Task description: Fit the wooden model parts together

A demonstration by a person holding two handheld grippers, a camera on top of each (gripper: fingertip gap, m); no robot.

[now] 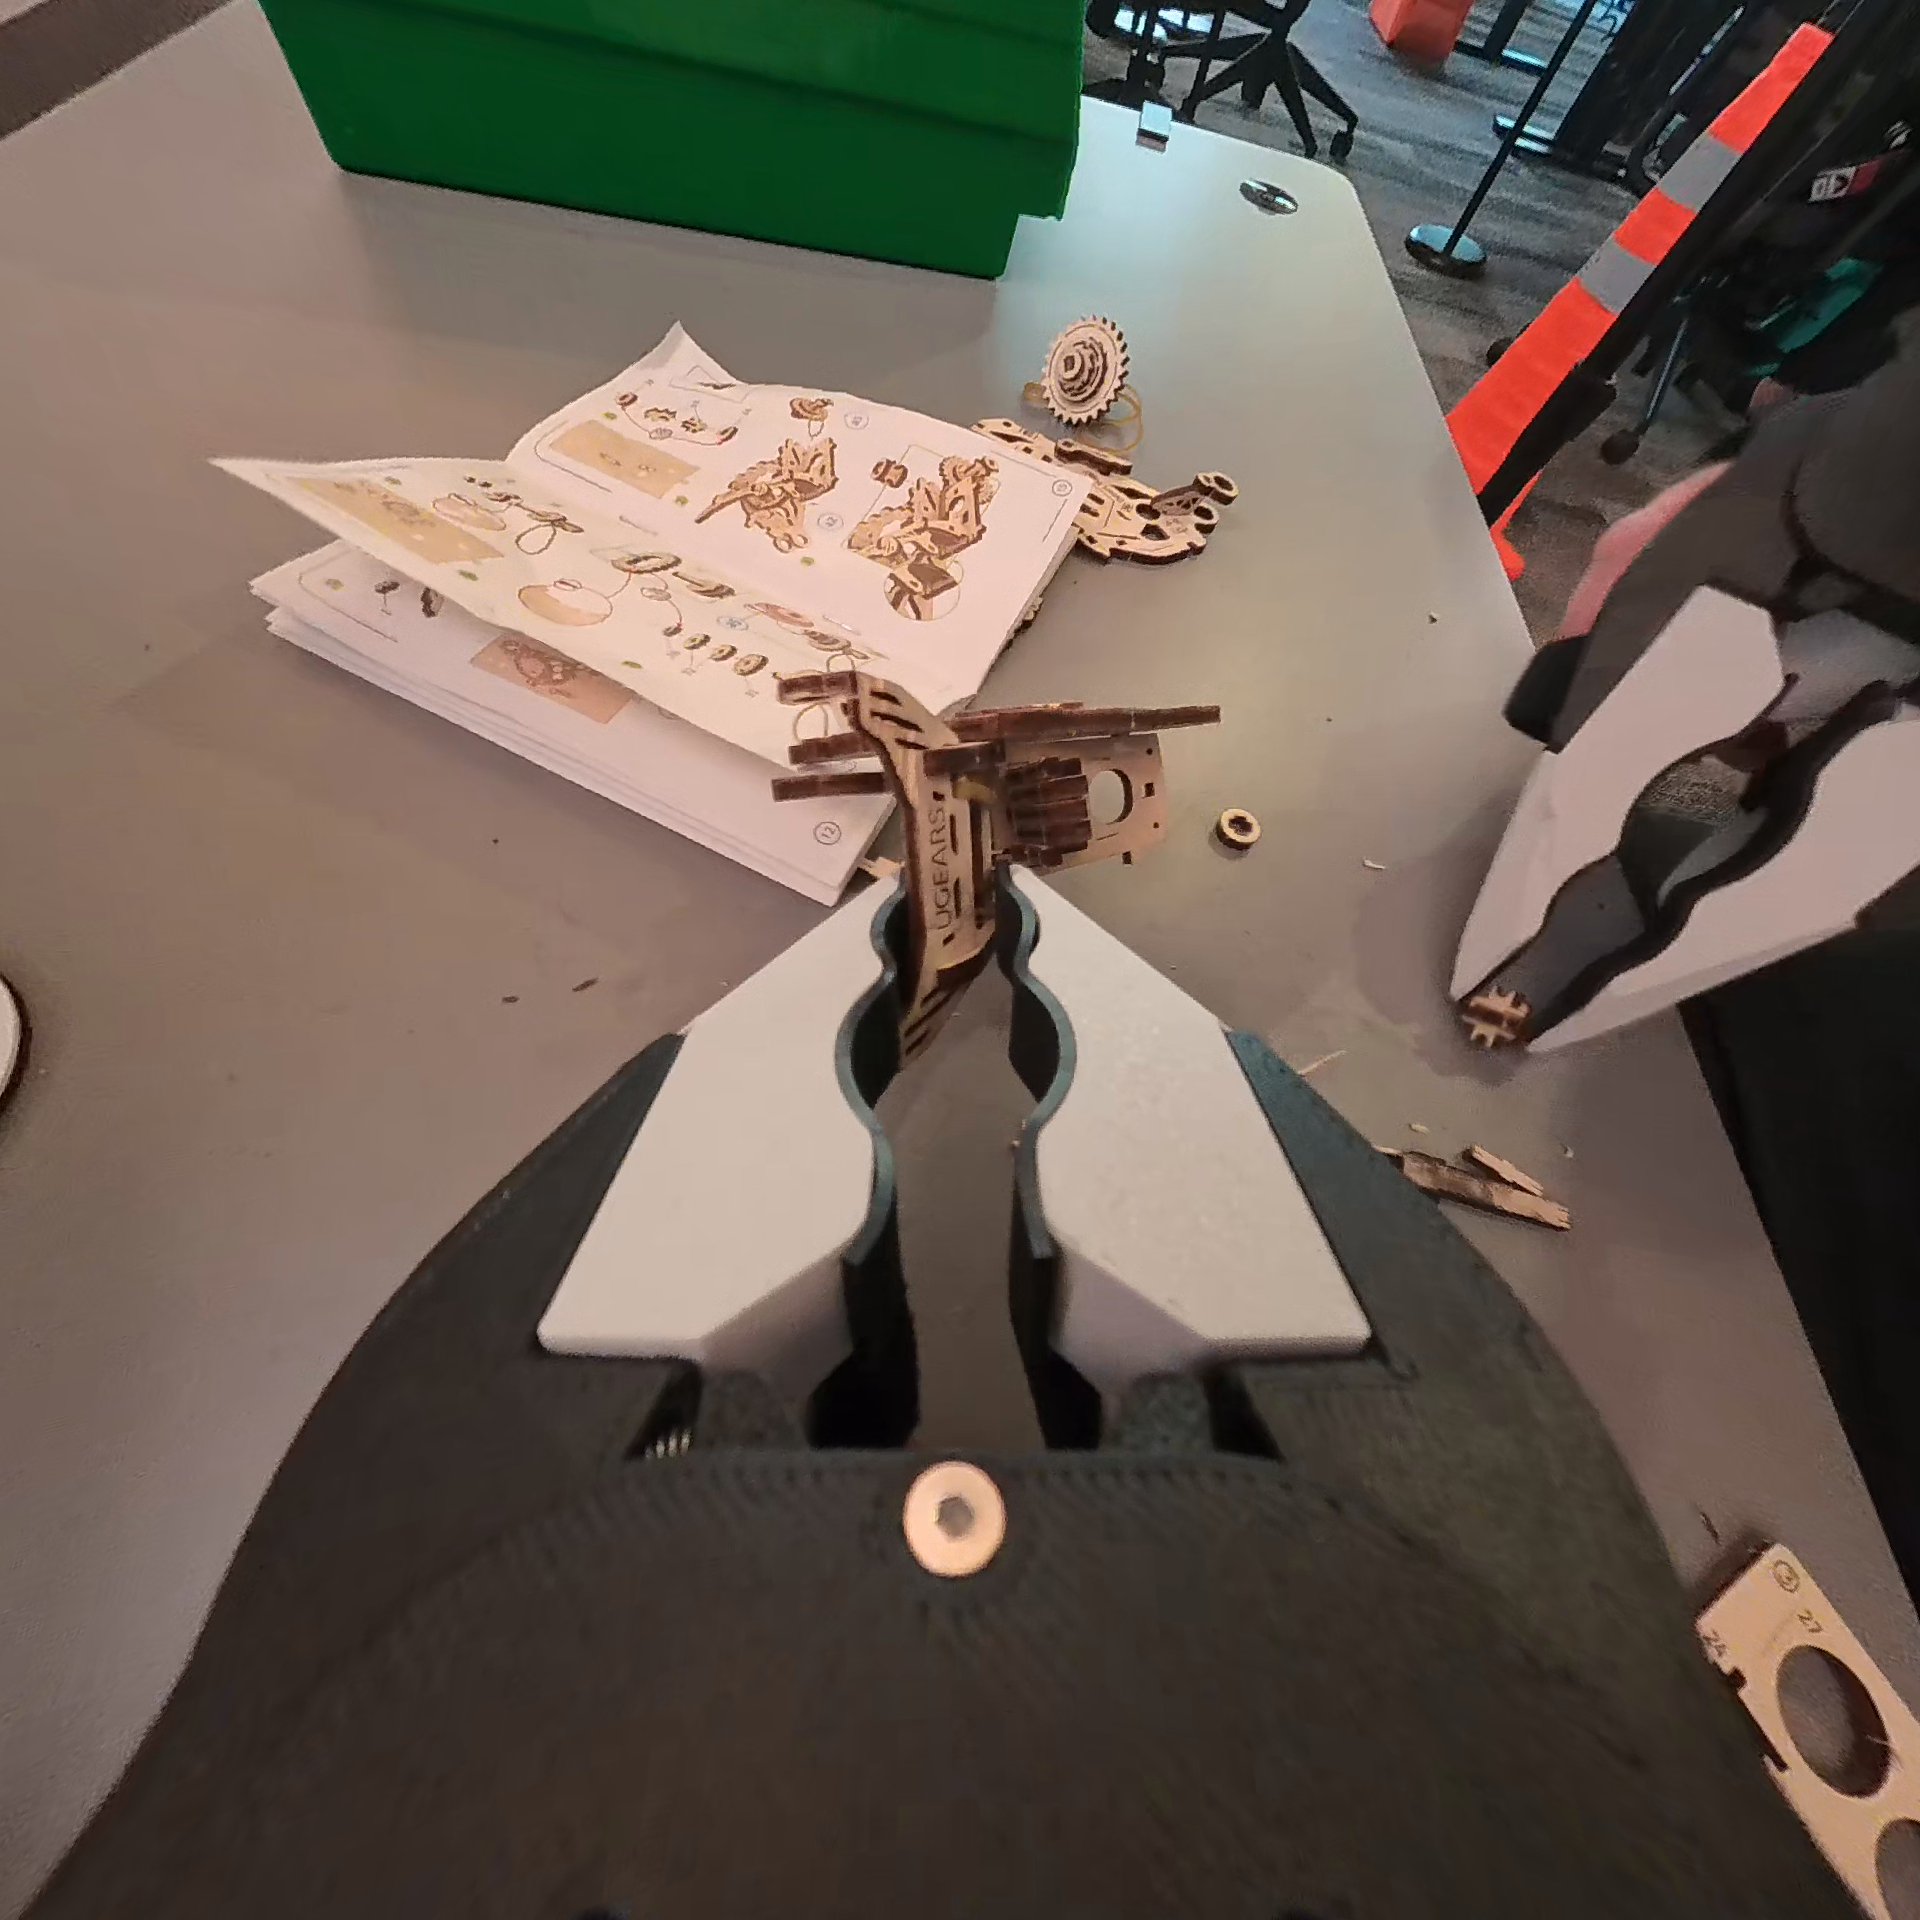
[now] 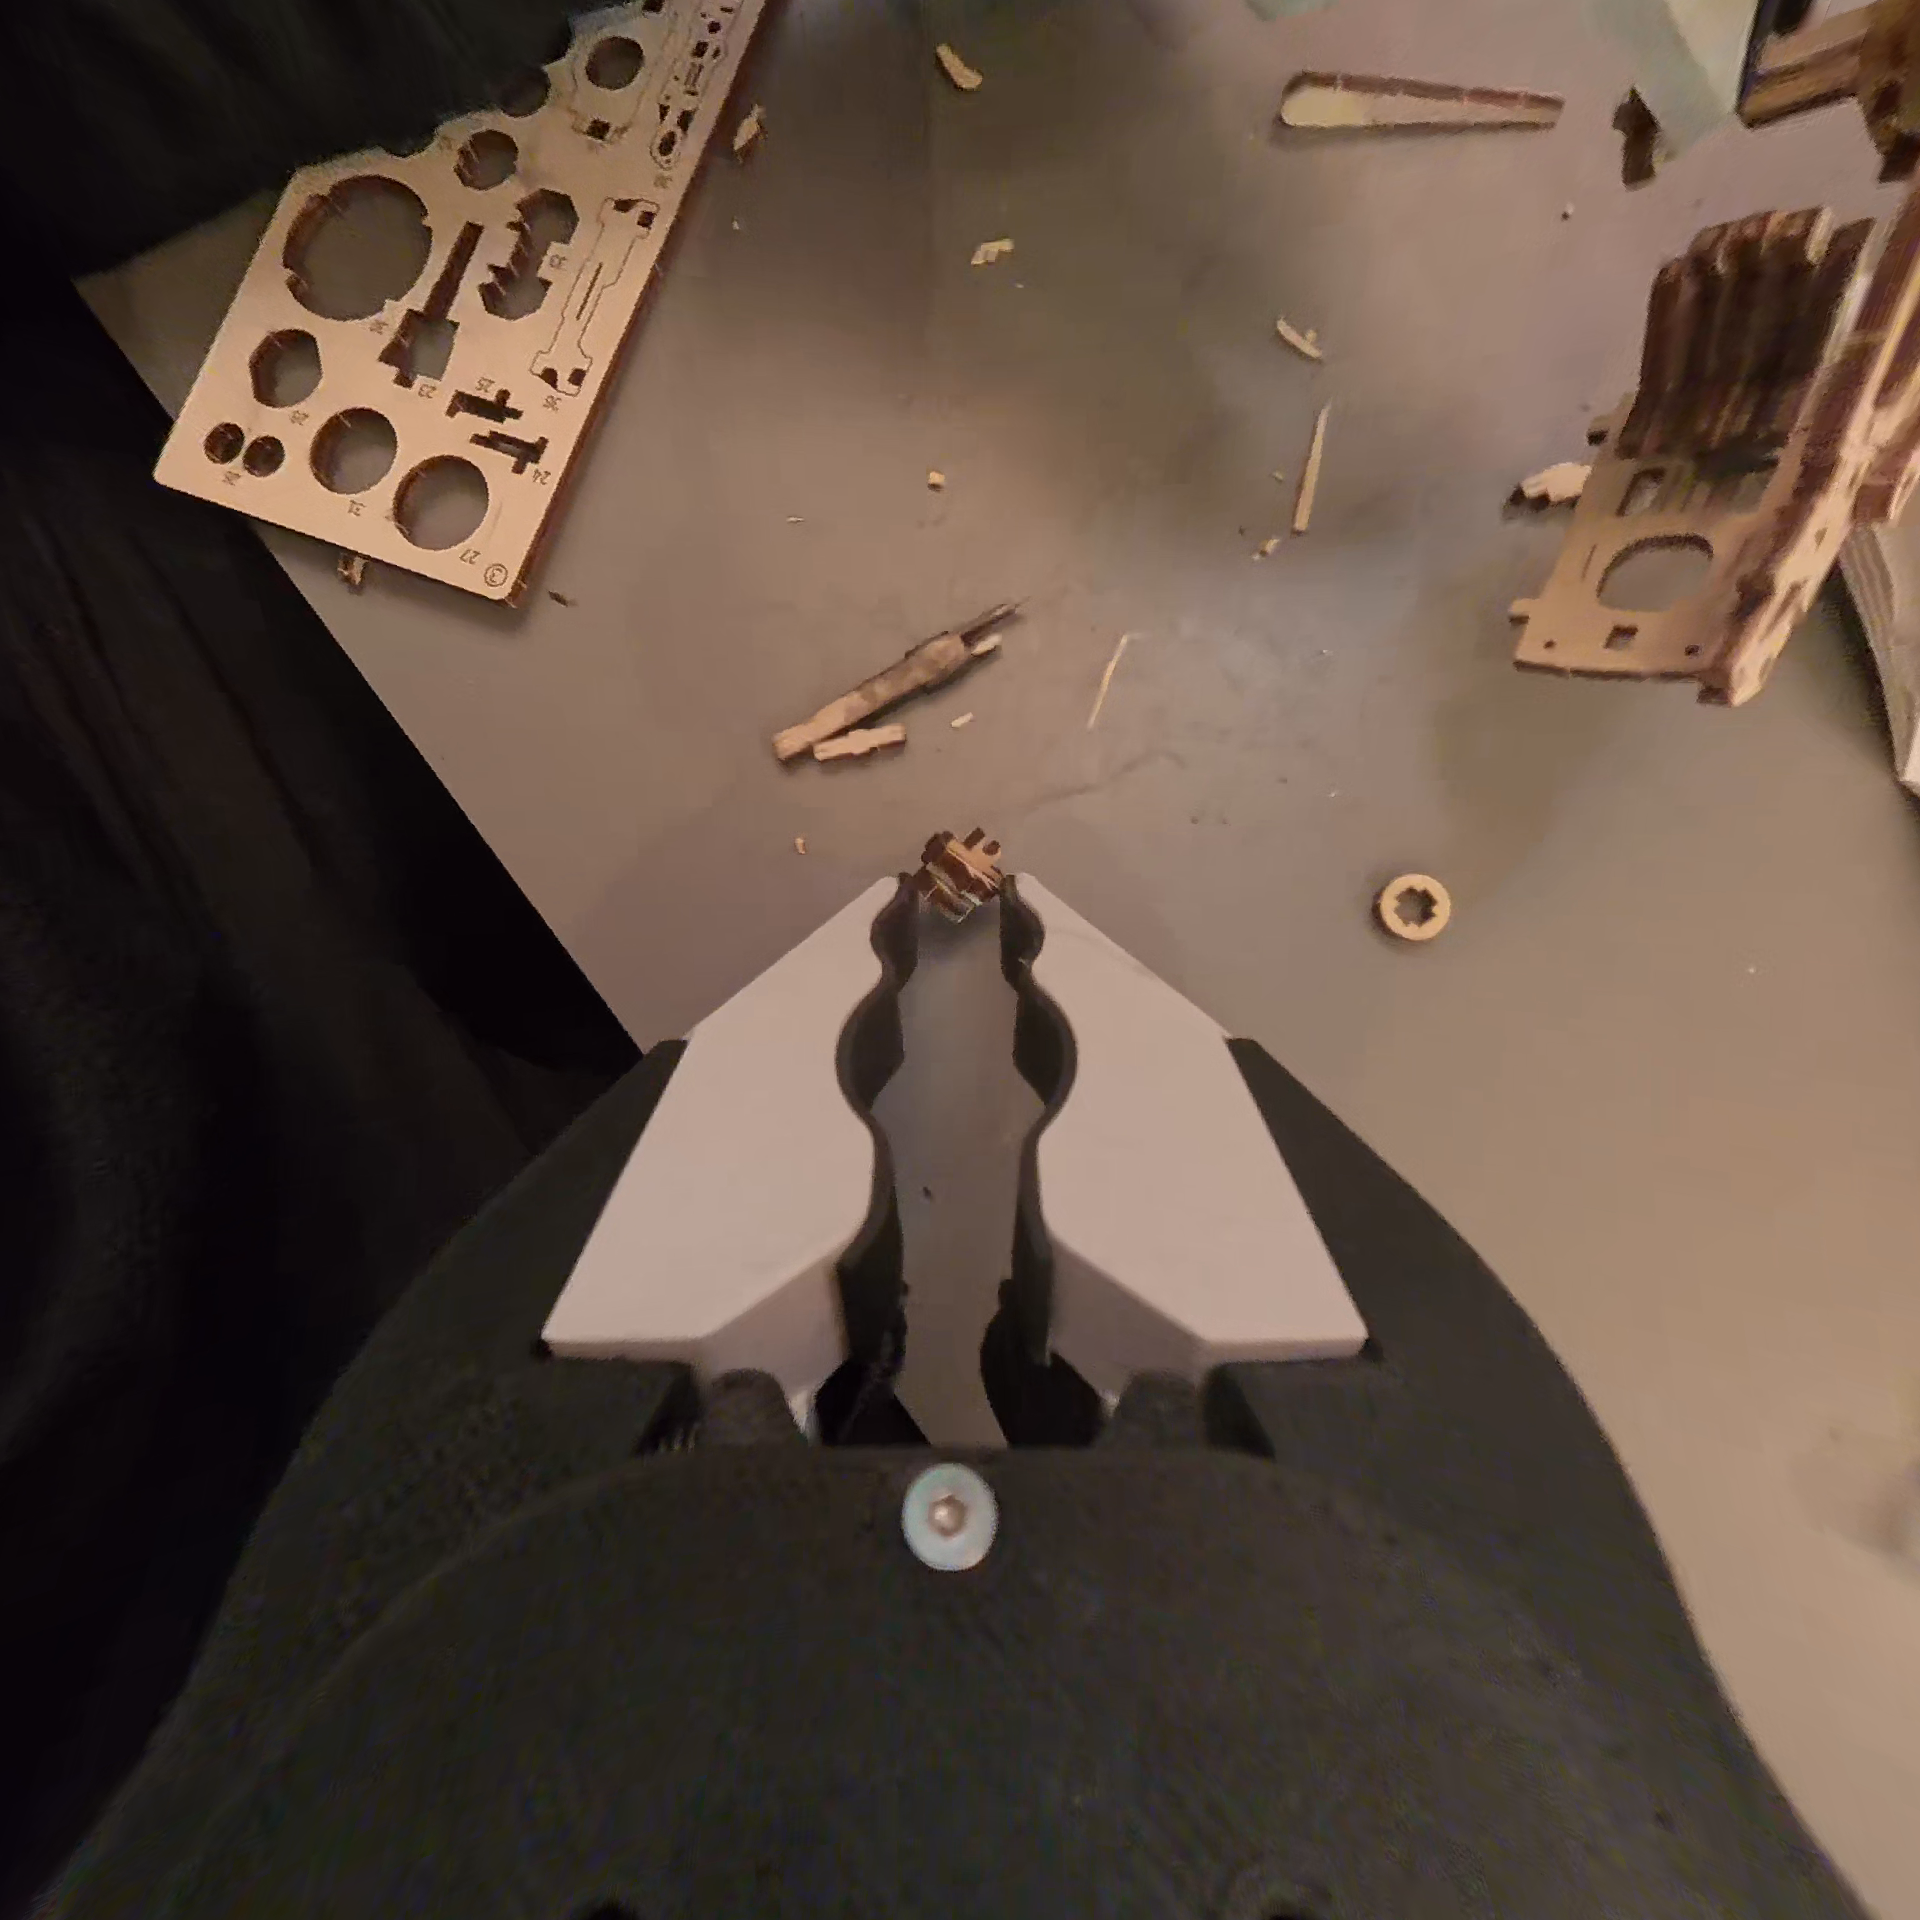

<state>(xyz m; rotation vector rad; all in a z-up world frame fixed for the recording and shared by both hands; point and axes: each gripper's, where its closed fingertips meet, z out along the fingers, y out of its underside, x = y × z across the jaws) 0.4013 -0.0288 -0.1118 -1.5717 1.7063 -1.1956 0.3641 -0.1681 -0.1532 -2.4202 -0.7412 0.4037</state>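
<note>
Left hand-held gripper (image 1: 948,914) pinches the wooden assembly (image 1: 997,779) — right hand-held gripper (image 2: 956,896) nips a small notched piece (image 2: 961,873).

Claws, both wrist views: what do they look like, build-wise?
Both match. The left claw and right claw each have two pale grey wedge-shaped fingers with wavy black inner pads, set in a black ribbed printed body with one silver centre screw. No cables visible.

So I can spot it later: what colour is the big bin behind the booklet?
Solid green bin, clearest in the left wrist view.
</note>
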